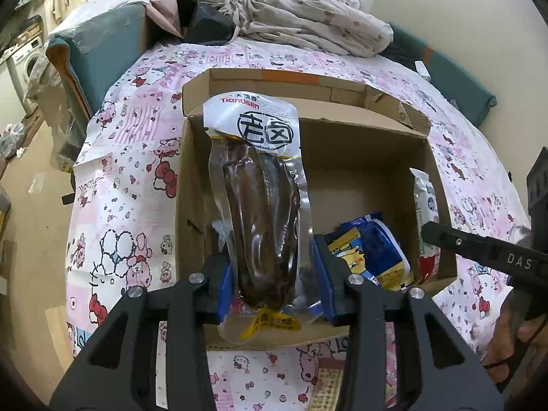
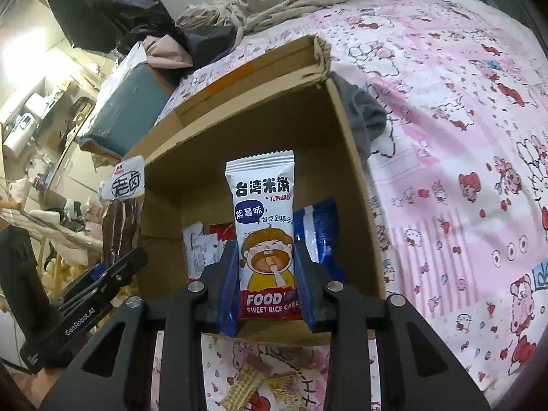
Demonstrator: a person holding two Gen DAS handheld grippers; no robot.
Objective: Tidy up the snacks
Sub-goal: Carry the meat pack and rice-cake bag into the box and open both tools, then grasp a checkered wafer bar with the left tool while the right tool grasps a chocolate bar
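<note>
Words on the snack packs and the tongs

The meat pack says "Tiandsen" and "老卤". The rice cake pack says "台湾米饼", "紫薯味", "FOOD" and "SWEET RICE CAKE". One tongs arm says "DAS"; the other says "GenRobot.AI".

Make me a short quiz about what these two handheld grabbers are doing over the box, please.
1. True or false: the left gripper is empty.
2. Which packet does the right gripper hold? A) the blue packet B) the rice cake packet C) a biscuit
3. Fill in: both held snacks hang above the open cardboard ____.

Key
1. False. Its jaws clamp the clear meat packet.
2. B. The white rice cake packet sits upright between the jaws; the blue packet already lies inside.
3. box, which stands on the patterned pink bedsheet.
</note>
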